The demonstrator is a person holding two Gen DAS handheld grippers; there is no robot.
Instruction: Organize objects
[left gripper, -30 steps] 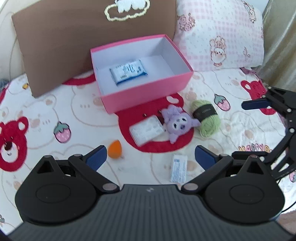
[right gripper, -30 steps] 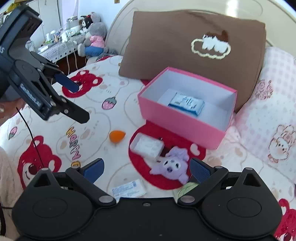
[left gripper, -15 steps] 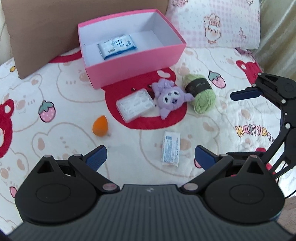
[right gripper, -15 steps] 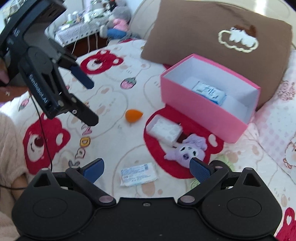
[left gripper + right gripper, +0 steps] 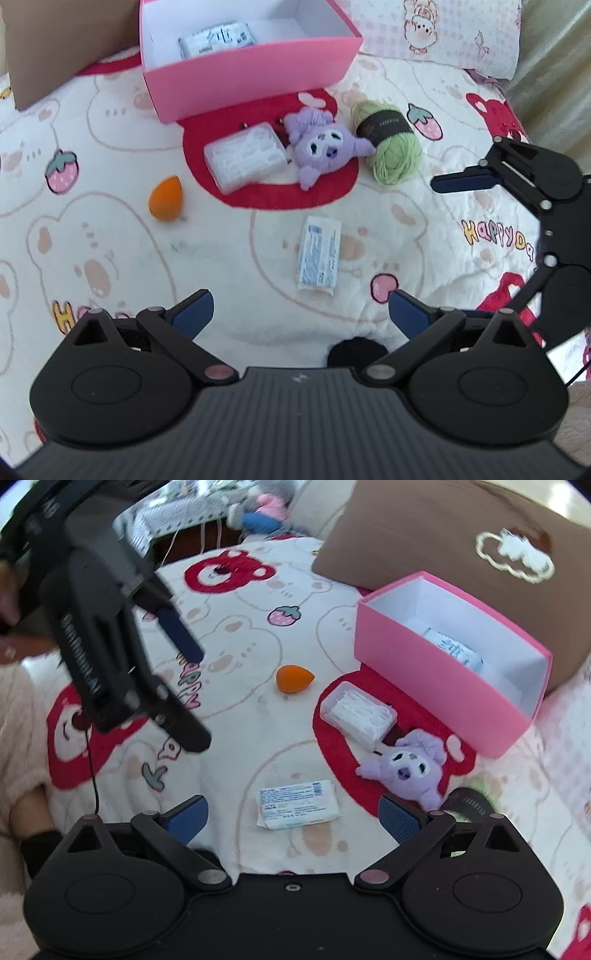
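Both hand-held grippers, left (image 5: 299,308) and right (image 5: 291,814), hover spread apart over the flat white-and-blue wipes packet (image 5: 319,255), mid-bed.

Wipes pack (image 5: 216,38) in box (image 5: 255,79); plush (image 5: 325,147), seemingly touching yarn (image 5: 393,147), before it.

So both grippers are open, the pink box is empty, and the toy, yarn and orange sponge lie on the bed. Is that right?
Not quite: the pink box is not empty. The left wrist view shows a white and blue packet lying inside it. The rest holds: both grippers, left and right, are open, and the toy, yarn and orange sponge lie on the bed.
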